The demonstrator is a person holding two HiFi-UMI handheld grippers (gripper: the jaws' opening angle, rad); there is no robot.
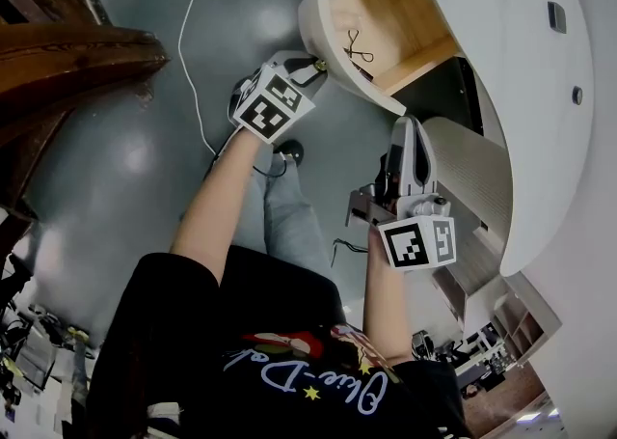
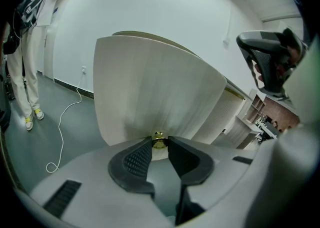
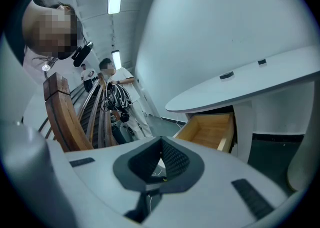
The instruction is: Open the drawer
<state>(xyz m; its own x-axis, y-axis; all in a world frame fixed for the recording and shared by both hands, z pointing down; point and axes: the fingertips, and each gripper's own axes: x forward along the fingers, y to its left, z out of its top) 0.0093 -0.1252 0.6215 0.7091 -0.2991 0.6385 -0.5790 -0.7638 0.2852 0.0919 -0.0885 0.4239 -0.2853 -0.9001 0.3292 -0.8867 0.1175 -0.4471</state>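
The white desk's drawer (image 1: 339, 59) stands pulled out, and its wooden inside (image 1: 405, 13) shows with a small dark wire-like item (image 1: 359, 44) lying in it. My left gripper (image 1: 313, 68) is at the drawer's curved front, shut on the small brass knob (image 2: 159, 141). In the left gripper view the knob sits pinched between both dark pads, with the pale drawer front (image 2: 150, 86) filling the view behind it. My right gripper (image 1: 406, 130) hangs apart below the drawer, pads meeting at their tips (image 3: 161, 140) with nothing between them. Its view shows the open drawer (image 3: 212, 129) from the side.
The curved white desk top (image 1: 521, 61) runs along the right, with a ribbed cabinet (image 1: 477, 177) under it. A white cable (image 1: 188, 51) trails over the grey floor. A dark wooden rail (image 1: 67, 51) is at the left. People stand farther off (image 3: 117, 89) (image 2: 27, 56).
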